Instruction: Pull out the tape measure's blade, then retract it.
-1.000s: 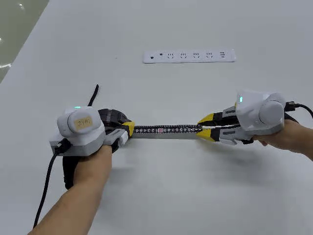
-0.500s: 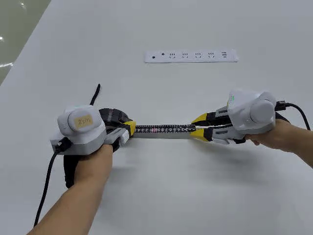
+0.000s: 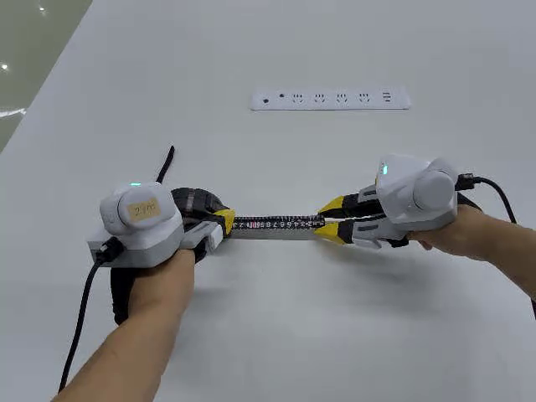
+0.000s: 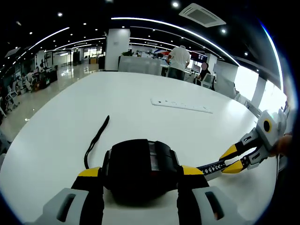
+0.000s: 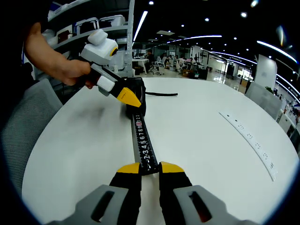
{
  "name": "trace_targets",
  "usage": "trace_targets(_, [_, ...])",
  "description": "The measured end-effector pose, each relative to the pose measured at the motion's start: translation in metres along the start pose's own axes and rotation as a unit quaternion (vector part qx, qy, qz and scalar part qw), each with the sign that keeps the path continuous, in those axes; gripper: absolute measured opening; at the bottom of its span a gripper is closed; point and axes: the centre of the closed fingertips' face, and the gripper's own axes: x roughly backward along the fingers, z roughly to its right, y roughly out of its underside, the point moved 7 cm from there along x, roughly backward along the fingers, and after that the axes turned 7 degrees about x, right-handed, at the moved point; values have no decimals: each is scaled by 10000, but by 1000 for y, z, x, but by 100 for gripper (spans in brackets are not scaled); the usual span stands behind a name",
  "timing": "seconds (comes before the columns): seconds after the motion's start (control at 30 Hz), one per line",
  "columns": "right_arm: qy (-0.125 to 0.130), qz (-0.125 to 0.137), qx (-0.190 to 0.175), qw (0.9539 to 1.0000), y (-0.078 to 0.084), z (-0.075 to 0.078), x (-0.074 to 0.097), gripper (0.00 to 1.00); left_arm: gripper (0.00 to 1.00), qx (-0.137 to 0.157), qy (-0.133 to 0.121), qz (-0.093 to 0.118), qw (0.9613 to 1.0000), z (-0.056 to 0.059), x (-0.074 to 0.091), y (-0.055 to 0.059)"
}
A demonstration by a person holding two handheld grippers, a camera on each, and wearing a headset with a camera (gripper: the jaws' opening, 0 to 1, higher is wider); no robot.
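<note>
A black tape measure (image 3: 195,203) (image 4: 139,168) (image 5: 137,92) rests on the white table with my left gripper (image 3: 219,224) (image 4: 140,172) shut on its case. Its blade (image 3: 276,224) (image 5: 143,147) (image 4: 212,168) runs out to the right, showing numbers up to about 12. My right gripper (image 3: 327,222) (image 5: 149,169) is shut on the blade's free end, its yellow tips pinching the end hook. A black wrist strap (image 3: 164,161) (image 4: 96,139) (image 5: 161,94) trails from the case across the table.
A long white power strip (image 3: 331,99) (image 4: 181,104) (image 5: 248,140) lies further back on the white table (image 3: 293,318). Black cables (image 3: 79,322) trail from both grippers toward me. People stand in the office behind the table in the left gripper view.
My right gripper has moved left toward the case with the blade end still in it, so less blade lies out. The left gripper and case have stayed put.
</note>
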Motion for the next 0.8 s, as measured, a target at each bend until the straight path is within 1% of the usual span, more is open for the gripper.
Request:
trace_targets(0.23, [-39, 32, -41, 10000, -2, 0, -8, 12, 60, -4, 0, -3, 10000, 1, 0, 0])
trace_targets(0.4, [-63, 58, -64, 9999, -6, 0, -15, 12, 60, -4, 8, -10, 10000, 0, 0, 0])
trace_targets(0.67, [-72, 67, -70, 9999, -8, -1, -17, 12, 60, 6, 8, -9, 10000, 0, 0, 0])
trace_targets(0.73, [-124, 101, -62, 9999, -16, -3, -28, 12, 60, 15, 16, -14, 10000, 0, 1, 0])
trace_targets(0.8, [-128, 105, -60, 9998, -17, -4, -29, 12, 60, 19, 16, -15, 10000, 0, 1, 0])
